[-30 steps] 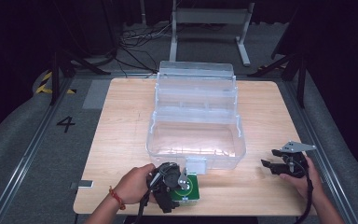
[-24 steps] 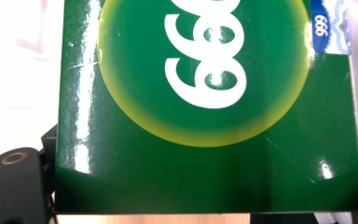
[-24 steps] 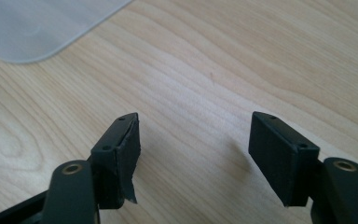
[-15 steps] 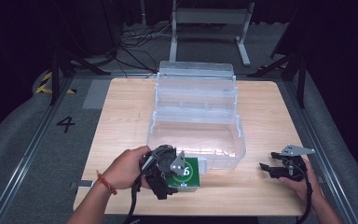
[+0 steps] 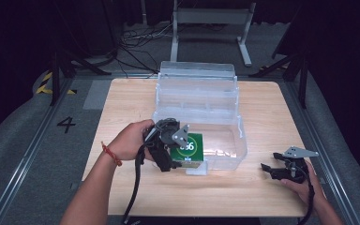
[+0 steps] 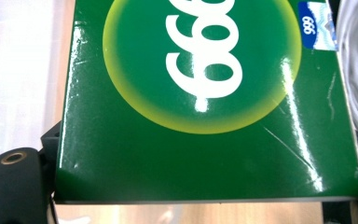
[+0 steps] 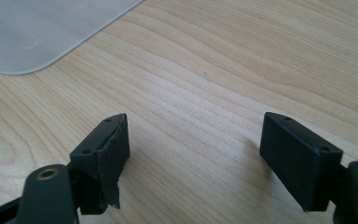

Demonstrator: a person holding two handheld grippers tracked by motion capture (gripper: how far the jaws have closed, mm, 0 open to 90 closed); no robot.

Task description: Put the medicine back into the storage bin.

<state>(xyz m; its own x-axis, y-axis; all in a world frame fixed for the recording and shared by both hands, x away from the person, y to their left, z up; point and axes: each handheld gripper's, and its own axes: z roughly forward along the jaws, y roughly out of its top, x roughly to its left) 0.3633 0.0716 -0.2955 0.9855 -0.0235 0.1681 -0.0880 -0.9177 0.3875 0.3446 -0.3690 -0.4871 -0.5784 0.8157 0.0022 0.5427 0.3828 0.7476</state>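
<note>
— Where the floor is grey and dark stands and cables are gathered at 12 o'clock, what is seen on the surface?

— A light wooden table (image 5: 122,103) is seen, with a clear plastic bin (image 5: 199,117) set at its middle, lid raised toward 12 o'clock. A number 4 is marked on the floor at 9 o'clock.

— How is the left gripper (image 5: 168,150) placed?

— It is held at 7 o'clock of the bin, just by the bin's near wall. A green box (image 5: 190,149) printed with white digits in a yellow-green circle is clamped between its jaws, lifted off the table; in the left gripper view the box (image 6: 205,116) is seen gripped by its two side edges.

— And the right gripper (image 5: 281,169)?

— It is kept low over the table at 4 o'clock, well apart from the bin. Its jaws have just been opening and are spread wide (image 7: 196,154), with nothing but bare wood between them.
</note>
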